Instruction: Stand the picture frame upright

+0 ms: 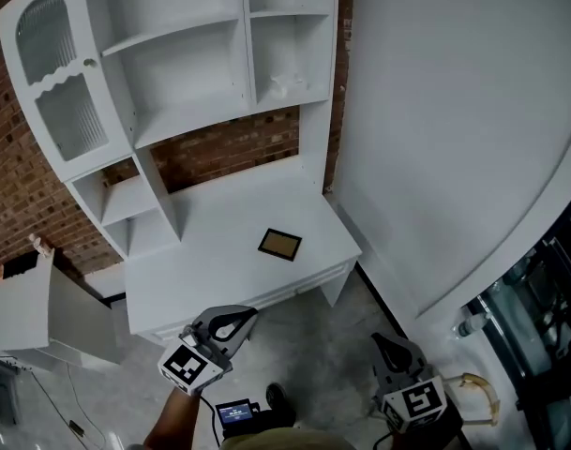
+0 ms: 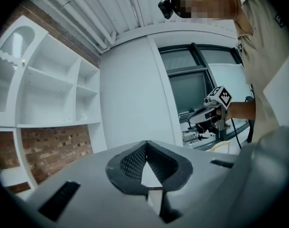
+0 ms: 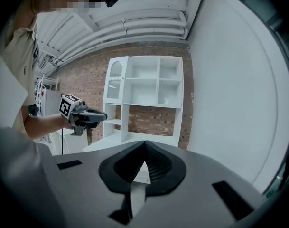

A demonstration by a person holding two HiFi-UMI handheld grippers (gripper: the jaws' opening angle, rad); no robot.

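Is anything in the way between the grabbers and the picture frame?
Nothing visible is. The picture frame lies flat on the white desk; only floor and desk top separate it from the left gripper and right gripper.

The picture frame (image 1: 279, 244) lies flat on the desk (image 1: 205, 256), near its right front corner. Shelves (image 1: 187, 40) stand on the back of the desk, and a brick wall (image 1: 231, 148) is behind them. The left gripper (image 1: 250, 314) and the right gripper (image 1: 380, 341) are in front of the desk, above the floor (image 1: 313, 340), well apart from the frame.
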